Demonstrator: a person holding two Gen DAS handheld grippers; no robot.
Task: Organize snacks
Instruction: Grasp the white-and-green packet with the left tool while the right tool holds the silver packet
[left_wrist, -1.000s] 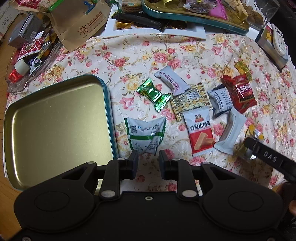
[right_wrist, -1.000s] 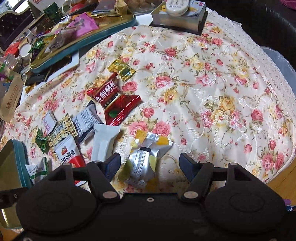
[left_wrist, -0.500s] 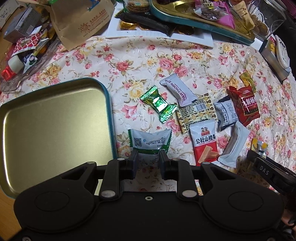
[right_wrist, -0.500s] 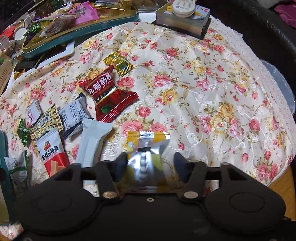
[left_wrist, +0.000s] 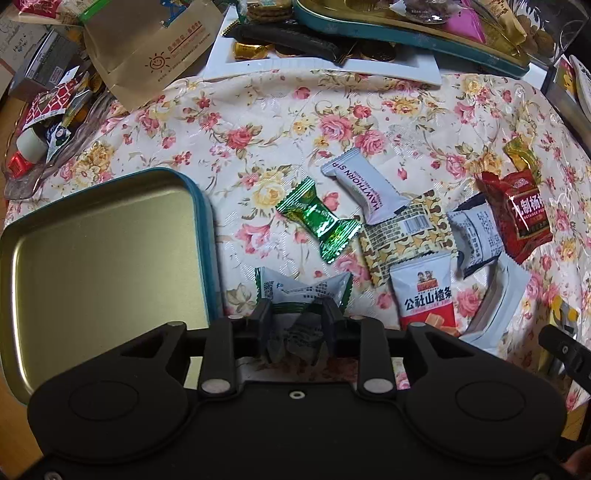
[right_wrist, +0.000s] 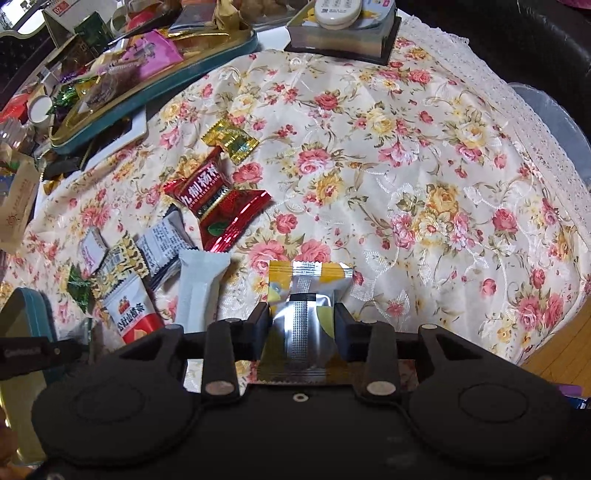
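Left gripper (left_wrist: 296, 317): jaws just opened wider, straddling the crinkled white-and-green packet (left_wrist: 303, 291), which lies on the floral tablecloth (left_wrist: 258, 122) just beside the empty gold tin tray (left_wrist: 92, 254); can't tell if the pads press it. Right gripper (right_wrist: 302, 325): just closed, clamped on the shiny silver-and-yellow foil packet (right_wrist: 308, 295). Farther out: glossy red wrapper (right_wrist: 218, 199), then gold foil candy (right_wrist: 231, 138).
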